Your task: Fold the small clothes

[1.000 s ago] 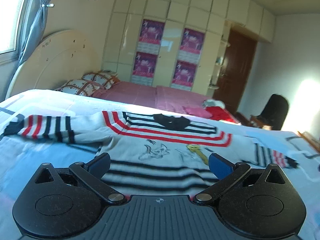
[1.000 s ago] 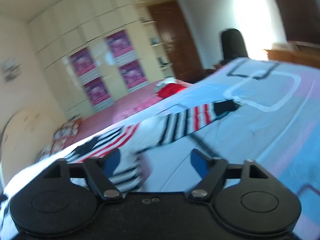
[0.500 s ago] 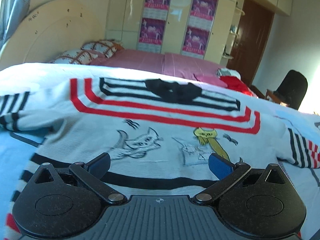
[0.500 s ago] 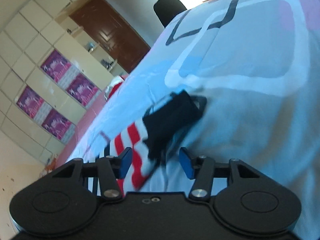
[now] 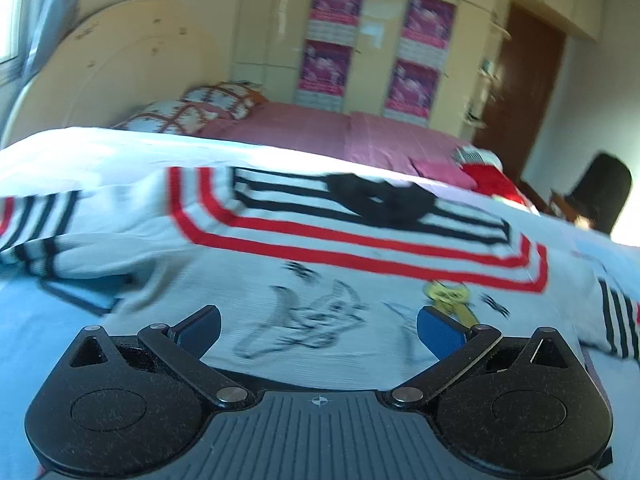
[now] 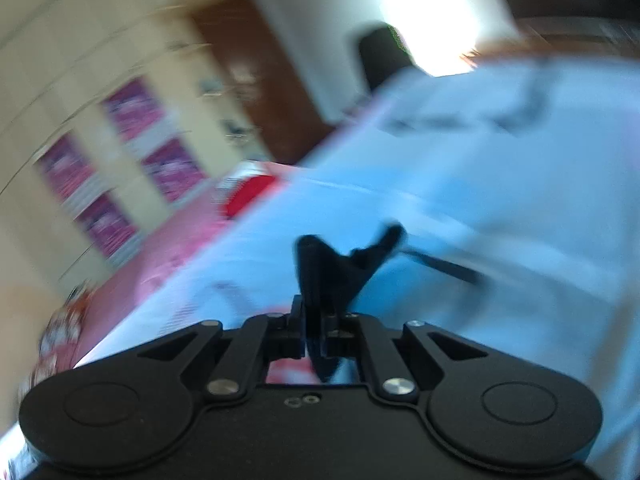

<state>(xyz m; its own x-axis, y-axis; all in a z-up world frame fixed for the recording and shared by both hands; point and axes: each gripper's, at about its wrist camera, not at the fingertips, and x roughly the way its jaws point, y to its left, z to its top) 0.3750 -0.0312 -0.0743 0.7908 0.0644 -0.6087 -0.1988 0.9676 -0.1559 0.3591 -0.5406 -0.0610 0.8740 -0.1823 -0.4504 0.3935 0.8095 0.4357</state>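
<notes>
A small white sweater point(image 5: 320, 280) with red and black stripes, a black collar and cartoon drawings lies flat on the light blue bedspread point(image 5: 48, 328), sleeves spread to both sides. My left gripper point(image 5: 318, 330) is open and empty, low over the sweater's lower front. My right gripper point(image 6: 316, 320) is shut on the black cuff point(image 6: 340, 264) of the sweater's right sleeve, lifted off the bedspread point(image 6: 500, 220). The right wrist view is blurred.
A second bed with a pink sheet point(image 5: 340, 132) and patterned pillows point(image 5: 192, 112) stands behind. Red clothes point(image 5: 492, 180) lie at its end. A wardrobe with posters point(image 5: 332, 32), a brown door point(image 5: 520, 80) and a black chair point(image 5: 600, 188) are beyond.
My right gripper has closed on the sleeve's black cuff and lifted it. My left gripper has shifted slightly to the left over the sweater and stays open.
</notes>
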